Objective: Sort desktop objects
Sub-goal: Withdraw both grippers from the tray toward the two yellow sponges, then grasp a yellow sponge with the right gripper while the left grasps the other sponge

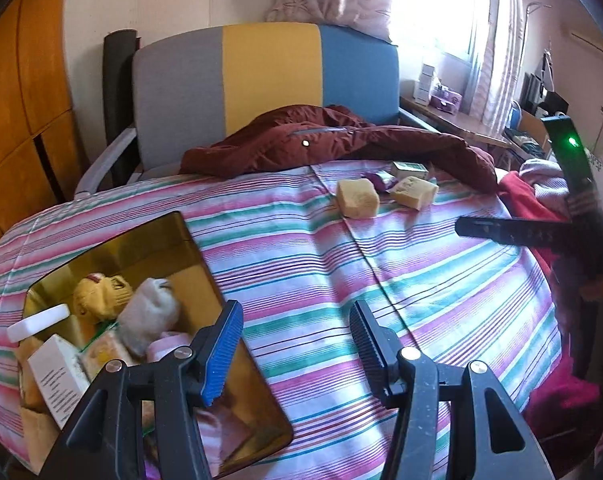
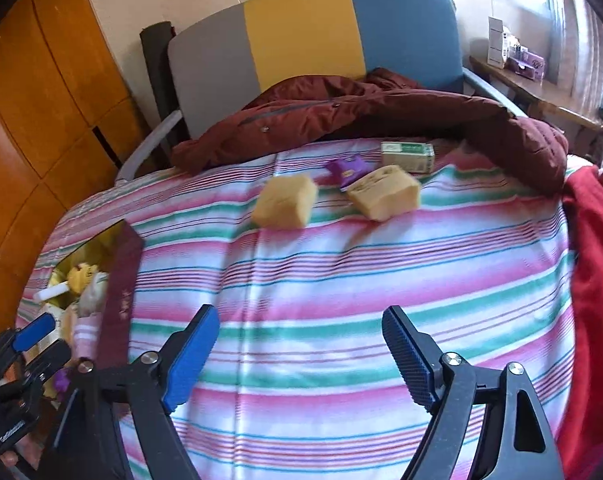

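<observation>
Left wrist view takes in the striped bedspread [image 1: 421, 280] filling the scene, a tricolour chair [image 1: 269, 80] at the far edge with a maroon jacket [image 1: 321, 140] draped across its seat and onto the bed, and a gold-lined box [image 1: 205, 264] at near left. Only this view looks down into the box, where a yellow knitted item [image 1: 101, 294], a white fuzzy item [image 1: 149, 316], a white box with printed text [image 1: 59, 376] and other pieces lie piled; the right wrist view catches just the box's dark red outer wall [image 2: 121, 296] and a sliver of the contents.

Right wrist view gives the clearer look at the loose things at far centre: two yellow sponge blocks [image 2: 285, 200] [image 2: 385, 192], the right one lying with its long axis running left to right and slightly tilted, a purple packet [image 2: 347, 170] between them, and a green and white carton [image 2: 408, 155] just beyond, long axis left to right.

Left gripper [image 1: 297, 344] hangs over the bedspread beside the box, fingers apart, holding nothing. Right gripper [image 2: 297, 352] is likewise spread wide and bare, above the near middle of the bed.
</observation>
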`<state>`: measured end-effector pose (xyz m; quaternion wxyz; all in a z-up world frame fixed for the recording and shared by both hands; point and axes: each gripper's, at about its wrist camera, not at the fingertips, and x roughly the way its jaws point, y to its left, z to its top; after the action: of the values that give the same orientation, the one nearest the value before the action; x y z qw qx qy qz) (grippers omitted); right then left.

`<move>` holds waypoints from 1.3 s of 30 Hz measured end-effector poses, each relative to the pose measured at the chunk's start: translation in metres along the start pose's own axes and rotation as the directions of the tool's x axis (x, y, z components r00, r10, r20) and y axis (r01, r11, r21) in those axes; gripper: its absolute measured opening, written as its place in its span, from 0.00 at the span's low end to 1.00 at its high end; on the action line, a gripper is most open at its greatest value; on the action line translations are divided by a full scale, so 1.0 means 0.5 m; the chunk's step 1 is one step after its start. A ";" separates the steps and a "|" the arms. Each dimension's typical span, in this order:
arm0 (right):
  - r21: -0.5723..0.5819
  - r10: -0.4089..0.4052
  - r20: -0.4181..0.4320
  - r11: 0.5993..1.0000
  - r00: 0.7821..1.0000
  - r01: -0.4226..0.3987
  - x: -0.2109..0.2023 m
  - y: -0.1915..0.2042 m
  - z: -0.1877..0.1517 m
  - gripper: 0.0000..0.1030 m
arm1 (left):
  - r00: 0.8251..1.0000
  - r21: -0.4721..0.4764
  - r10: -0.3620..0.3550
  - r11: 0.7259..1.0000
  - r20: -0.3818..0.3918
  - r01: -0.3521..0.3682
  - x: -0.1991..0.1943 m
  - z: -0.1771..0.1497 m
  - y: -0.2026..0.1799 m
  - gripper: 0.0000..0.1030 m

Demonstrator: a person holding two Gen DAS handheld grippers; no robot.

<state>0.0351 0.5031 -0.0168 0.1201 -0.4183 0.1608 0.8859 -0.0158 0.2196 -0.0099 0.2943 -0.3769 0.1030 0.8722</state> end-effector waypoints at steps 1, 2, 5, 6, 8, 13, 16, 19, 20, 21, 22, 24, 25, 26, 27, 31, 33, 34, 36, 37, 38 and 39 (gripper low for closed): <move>-0.001 -0.008 -0.003 1.000 1.000 0.008 0.006 -0.011 0.007 0.84 | 1.000 0.003 -0.008 1.000 -0.006 0.008 0.006 0.002 -0.006 0.55; 0.000 -0.013 -0.004 1.000 1.000 0.013 0.009 -0.018 0.012 0.84 | 1.000 0.004 -0.013 1.000 -0.010 0.013 0.010 0.003 -0.007 0.55; 0.005 -0.036 -0.003 0.999 0.999 0.036 0.023 -0.045 0.029 0.85 | 0.999 0.008 -0.023 1.000 -0.023 0.023 0.023 0.007 -0.016 0.55; 0.006 -0.042 -0.001 0.999 0.999 0.042 0.028 -0.055 0.037 0.85 | 0.999 0.010 -0.024 1.000 -0.025 0.025 0.026 0.007 -0.018 0.55; 0.006 -0.054 0.003 0.999 0.999 0.054 0.037 -0.069 0.050 0.87 | 0.999 0.013 -0.028 1.000 -0.031 0.029 0.034 0.009 -0.022 0.55; -0.022 -0.071 -0.003 0.997 0.997 0.071 0.078 -0.100 0.087 0.91 | 0.998 0.002 -0.044 0.999 -0.054 0.044 0.059 0.021 -0.030 0.55; -0.032 -0.072 -0.009 0.997 0.997 0.071 0.109 -0.116 0.105 0.91 | 0.997 0.011 -0.045 0.999 -0.058 0.046 0.072 0.030 -0.036 0.55; -0.048 -0.085 -0.009 0.995 0.996 0.084 0.144 -0.131 0.121 0.91 | 0.996 0.013 -0.047 0.999 -0.069 0.048 0.088 0.039 -0.042 0.55; -0.052 -0.086 -0.012 0.995 0.996 0.086 0.154 -0.134 0.125 0.93 | 0.996 0.011 -0.050 0.999 -0.075 0.051 0.095 0.042 -0.043 0.55; -0.058 -0.088 -0.013 0.995 0.996 0.087 0.163 -0.137 0.128 0.94 | 0.995 0.008 -0.053 0.999 -0.080 0.053 0.102 0.044 -0.044 0.55; -0.068 -0.092 -0.013 0.994 0.996 0.091 0.171 -0.138 0.132 0.95 | 0.995 0.006 -0.053 0.999 -0.083 0.054 0.107 0.046 -0.045 0.55; -0.096 -0.106 -0.013 0.990 0.994 0.104 0.189 -0.141 0.141 0.96 | 0.995 0.001 -0.057 0.998 -0.083 0.057 0.117 0.051 -0.046 0.55; -0.107 -0.106 -0.016 0.989 0.994 0.104 0.196 -0.142 0.145 0.97 | 0.995 0.000 -0.059 0.998 -0.085 0.059 0.121 0.054 -0.047 0.55; -0.123 -0.106 -0.020 0.987 0.994 0.103 0.204 -0.143 0.149 0.99 | 0.994 0.001 -0.062 0.998 -0.089 0.062 0.127 0.057 -0.048 0.55; -0.150 -0.112 -0.023 0.983 0.993 0.107 0.214 -0.142 0.153 1.00 | 0.994 0.002 -0.063 0.998 -0.093 0.063 0.132 0.060 -0.050 0.55; -0.214 -0.144 -0.032 0.968 0.989 0.134 0.238 -0.137 0.163 1.00 | 0.993 0.004 -0.066 0.998 -0.102 0.067 0.149 0.068 -0.058 0.55; -0.238 -0.157 -0.034 0.960 0.987 0.145 0.252 -0.133 0.169 1.00 | 0.992 0.004 -0.072 0.997 -0.107 0.072 0.157 0.071 -0.061 0.55; -0.249 -0.158 -0.038 0.958 0.987 0.144 0.258 -0.132 0.171 1.00 | 0.991 0.005 -0.073 0.997 -0.110 0.074 0.161 0.073 -0.063 0.55; -0.273 -0.177 -0.033 0.948 0.984 0.161 0.269 -0.126 0.174 1.00 | 0.991 0.007 -0.074 0.997 -0.113 0.076 0.167 0.075 -0.067 0.55; -0.282 -0.183 -0.032 0.945 0.983 0.167 0.274 -0.125 0.175 1.00 | 0.990 0.008 -0.077 0.997 -0.117 0.079 0.171 0.076 -0.069 0.55; -0.287 -0.182 -0.037 0.944 0.983 0.164 0.279 -0.124 0.177 1.00 | 0.990 0.009 -0.080 0.997 -0.120 0.082 0.174 0.077 -0.070 0.55; -0.287 -0.182 -0.039 0.944 0.983 0.163 0.283 -0.124 0.177 0.99 | 0.989 0.009 -0.081 0.997 -0.122 0.083 0.176 0.078 -0.071 0.55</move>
<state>-0.0936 0.6052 -0.0856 0.1312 -0.4721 -0.0006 0.8717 -0.0658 0.3024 -0.0444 0.3258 -0.4313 0.1112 0.8340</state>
